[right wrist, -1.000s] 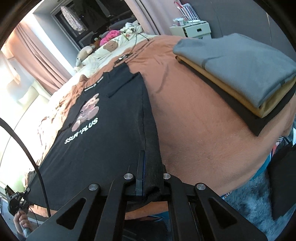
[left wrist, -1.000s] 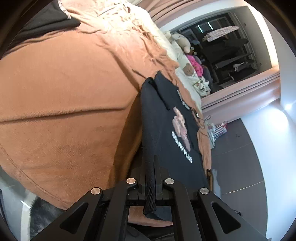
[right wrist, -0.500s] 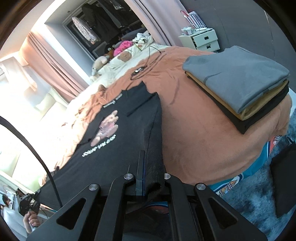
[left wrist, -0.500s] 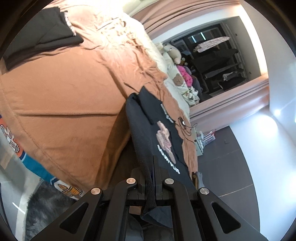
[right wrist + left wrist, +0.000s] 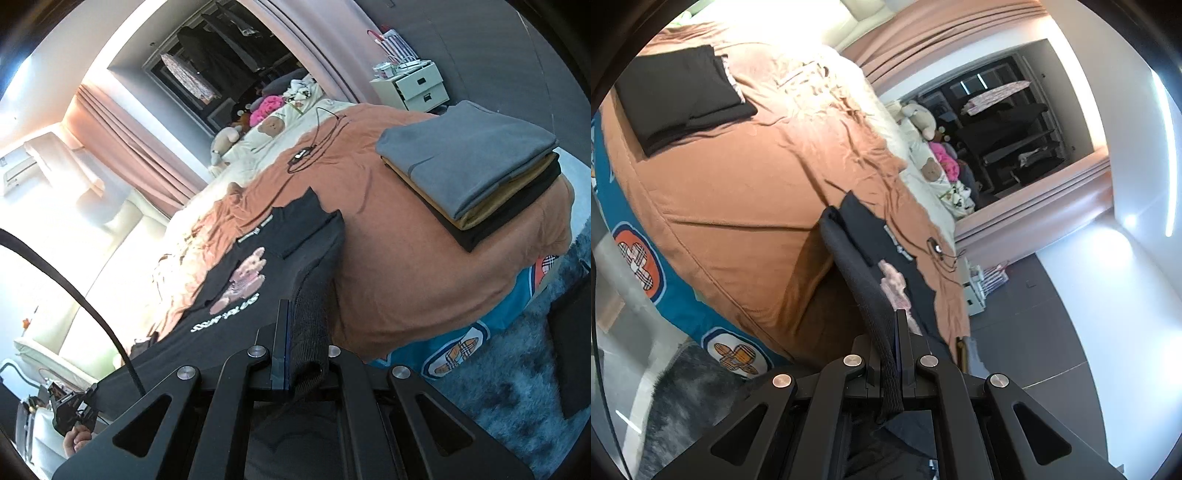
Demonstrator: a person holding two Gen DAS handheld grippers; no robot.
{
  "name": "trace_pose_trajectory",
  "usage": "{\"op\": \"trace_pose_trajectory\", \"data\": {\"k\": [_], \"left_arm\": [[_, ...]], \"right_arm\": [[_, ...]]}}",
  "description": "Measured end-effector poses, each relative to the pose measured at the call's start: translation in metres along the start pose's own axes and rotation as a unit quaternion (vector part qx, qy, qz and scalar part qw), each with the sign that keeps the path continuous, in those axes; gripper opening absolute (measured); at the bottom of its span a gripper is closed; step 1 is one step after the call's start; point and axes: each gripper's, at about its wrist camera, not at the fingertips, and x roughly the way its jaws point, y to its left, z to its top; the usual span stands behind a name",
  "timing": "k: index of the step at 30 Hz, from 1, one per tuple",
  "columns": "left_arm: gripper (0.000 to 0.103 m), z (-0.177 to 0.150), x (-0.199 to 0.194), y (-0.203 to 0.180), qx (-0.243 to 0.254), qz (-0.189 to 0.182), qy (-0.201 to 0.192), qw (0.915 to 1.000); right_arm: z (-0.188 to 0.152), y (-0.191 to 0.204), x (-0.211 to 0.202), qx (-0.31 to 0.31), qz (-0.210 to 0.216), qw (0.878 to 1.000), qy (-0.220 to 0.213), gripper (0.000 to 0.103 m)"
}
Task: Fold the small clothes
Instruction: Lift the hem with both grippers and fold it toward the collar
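I have both tools clamped on the black T-shirt (image 5: 258,254). At lower centre of the left wrist view, my left gripper (image 5: 897,354) pinches its ribbed edge, the shirt running up-frame onto the orange bedspread (image 5: 738,184). At lower centre of the right wrist view, my right gripper (image 5: 291,354) grips the ribbed edge too; the printed front lies left of centre. A folded stack (image 5: 476,177) sits upper right there, and a folded black garment (image 5: 683,96) upper left in the left view.
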Motion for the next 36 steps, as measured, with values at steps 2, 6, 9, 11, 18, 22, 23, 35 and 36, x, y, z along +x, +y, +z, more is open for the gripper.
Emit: {"op": "trace_pose_trajectory", "data": {"k": [2, 6, 9, 11, 18, 22, 23, 35, 36], "left_arm": [[0.002, -0.001, -0.011, -0.006, 0.000, -0.006, -0.005, 1.0000], [0.002, -0.002, -0.033, -0.017, 0.005, -0.020, -0.016, 0.9997], [0.002, -0.001, -0.045, -0.025, 0.009, -0.029, -0.027, 0.9992], [0.002, 0.000, -0.049, -0.027, 0.009, -0.033, -0.031, 0.9990], [0.003, 0.007, -0.045, -0.032, 0.012, -0.031, -0.030, 0.9990], [0.003, 0.011, -0.033, -0.029, 0.005, -0.023, -0.024, 0.9994], [0.003, 0.012, -0.029, -0.028, 0.005, -0.021, -0.022, 0.9995], [0.003, 0.046, 0.035, -0.023, -0.010, 0.007, -0.001, 0.9999], [0.003, 0.051, 0.045, -0.023, -0.012, 0.012, 0.002, 0.9999]], "right_arm": [[0.001, 0.000, -0.008, -0.003, 0.007, 1.000, -0.003, 0.000], [0.007, 0.003, -0.018, -0.012, 0.021, 1.000, -0.008, 0.000], [0.010, 0.005, -0.025, -0.017, 0.033, 0.999, -0.017, 0.000], [0.012, 0.006, -0.025, -0.017, 0.042, 0.999, -0.023, 0.000], [0.011, -0.008, -0.008, -0.014, 0.054, 0.998, -0.029, 0.000], [0.013, -0.022, 0.008, -0.001, 0.047, 0.999, -0.020, 0.000], [0.015, -0.025, 0.014, 0.002, 0.045, 0.999, -0.017, 0.000], [0.063, -0.017, 0.084, 0.027, 0.019, 0.999, 0.013, 0.000], [0.069, -0.014, 0.090, 0.027, 0.017, 0.999, 0.015, 0.000]]}}
